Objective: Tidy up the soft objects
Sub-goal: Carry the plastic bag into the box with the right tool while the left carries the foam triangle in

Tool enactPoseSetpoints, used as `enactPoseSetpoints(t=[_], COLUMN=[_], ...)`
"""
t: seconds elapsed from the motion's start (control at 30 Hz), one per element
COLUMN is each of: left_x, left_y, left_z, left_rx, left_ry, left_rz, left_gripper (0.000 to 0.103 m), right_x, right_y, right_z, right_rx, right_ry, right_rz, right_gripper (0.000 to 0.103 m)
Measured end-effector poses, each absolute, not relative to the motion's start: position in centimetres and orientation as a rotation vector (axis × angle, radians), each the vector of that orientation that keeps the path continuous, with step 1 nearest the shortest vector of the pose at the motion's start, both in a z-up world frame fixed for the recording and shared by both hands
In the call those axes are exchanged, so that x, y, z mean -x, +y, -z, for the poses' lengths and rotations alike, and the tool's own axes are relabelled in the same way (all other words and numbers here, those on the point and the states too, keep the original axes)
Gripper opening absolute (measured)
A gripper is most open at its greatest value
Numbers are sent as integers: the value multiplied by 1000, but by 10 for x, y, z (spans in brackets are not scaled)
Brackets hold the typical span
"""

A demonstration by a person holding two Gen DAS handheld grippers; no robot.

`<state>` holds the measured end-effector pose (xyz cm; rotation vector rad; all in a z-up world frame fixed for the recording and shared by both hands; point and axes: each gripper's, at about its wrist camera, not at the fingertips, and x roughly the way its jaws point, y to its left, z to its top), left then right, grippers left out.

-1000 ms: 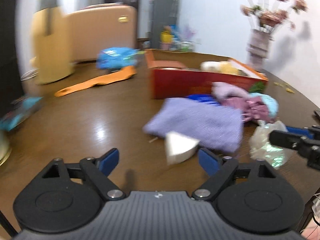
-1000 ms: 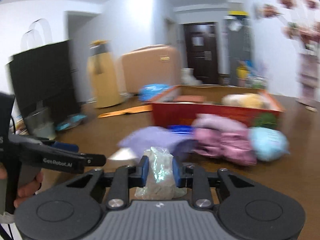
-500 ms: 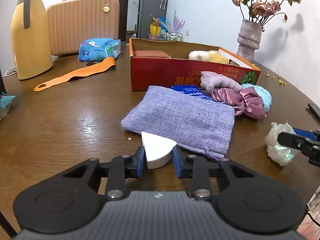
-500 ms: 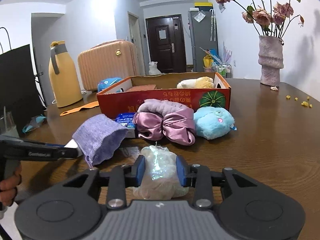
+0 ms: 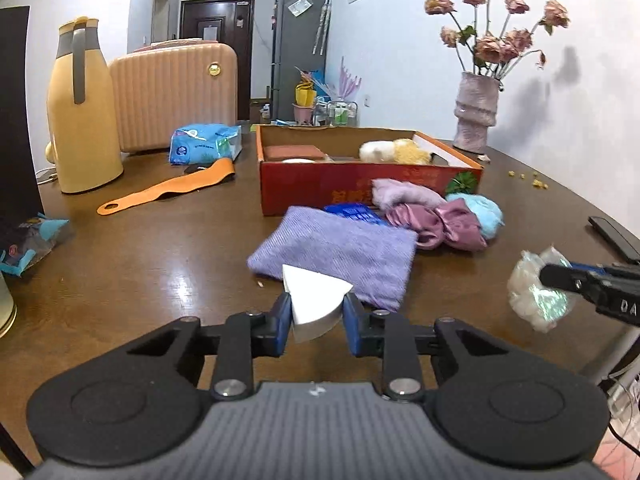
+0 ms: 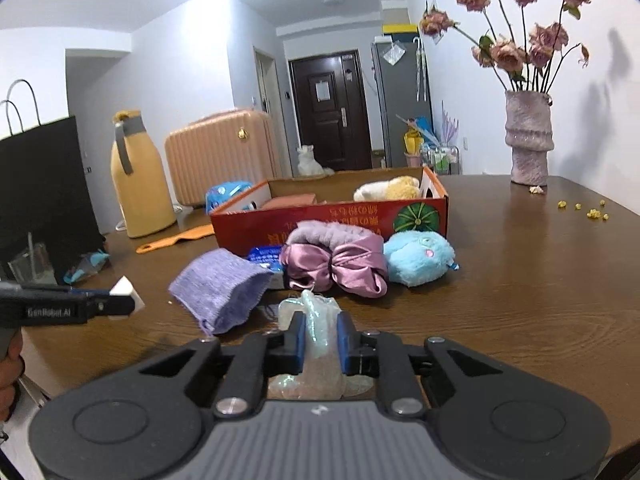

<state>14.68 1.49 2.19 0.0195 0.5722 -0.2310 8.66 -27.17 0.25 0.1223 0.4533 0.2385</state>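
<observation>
Right then, the left gripper held a white wedge-shaped sponge tight between its two blue pads, near the front edge of the brown table. The sponge was up off the table. Just behind it lay a flat purple pouch.

The right gripper was squeezing a crinkly, shiny plastic bag. Its jaws were closing in on the bag, and the bag bulged out above and below the blue pads. In the left camera's view that bag hung in the air at the far right, off the table.

Behind the purple pouch sat a blue packet, a pink satin bow with a fuzzy lilac band on top of it, and a fluffy blue toy to the right. They were all bunched close, right up against the front of a red box. Inside the box were a cream and yellow plush toy and something flat and brown.

On the far left of the table stood a yellow jug and a peach suitcase. An orange strip and a blue wipes pack lay near them. At the far right stood a vase with dried roses. A person's hand showed at the left edge of the right camera's view.
</observation>
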Motion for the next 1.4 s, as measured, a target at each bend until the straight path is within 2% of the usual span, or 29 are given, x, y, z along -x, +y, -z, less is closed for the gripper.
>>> enactPoseSetpoints(t=[0.27,0.5,0.6,0.73,0.9,1.03,1.07,1.1,1.2,1.23,1.33,1.4], left_x=[-138,-180,-224,-310,-404,-432,-434,-436,-439,-441,-444,-444], left_y=[14,2,-2,-11,-21,-20,-19,-17,-14,-12,-6,-2], left_z=[-17,-43,-66,-81,-65,-48,-46,-44,-42,-41,-44,-49], left_rx=[-8,-55,-58,-87,-191,-224,-224,-221,-206,-199,-164,-140], left_ry=[585,531,498,548,662,714,716,718,725,726,728,725], left_rz=[230,273,316,369,317,333,338,348,373,375,364,366], left_gripper=[28,28,28,29,29,35,38,46,47,48,51,51], right_x=[-76,-116,-160,-241,-367,-453,-472,-485,-520,-526,-539,-537], right_y=[-271,-275,-276,-272,-260,-243,-238,-232,-220,-217,-214,-218], right_z=[-4,-21,-42,-69,-78,-65,-60,-54,-35,-29,-17,-17], right_rx=[-124,-115,-87,-53,-79,-74,-66,-53,-37,-28,-25,-49], right_ry=[445,436,420,429,536,628,644,658,721,729,763,747], right_rz=[-260,-283,-318,-365,-392,-350,-335,-325,-306,-290,-235,-239], right_gripper=[16,16,16,16,16,16,18,20,26,30,61,59])
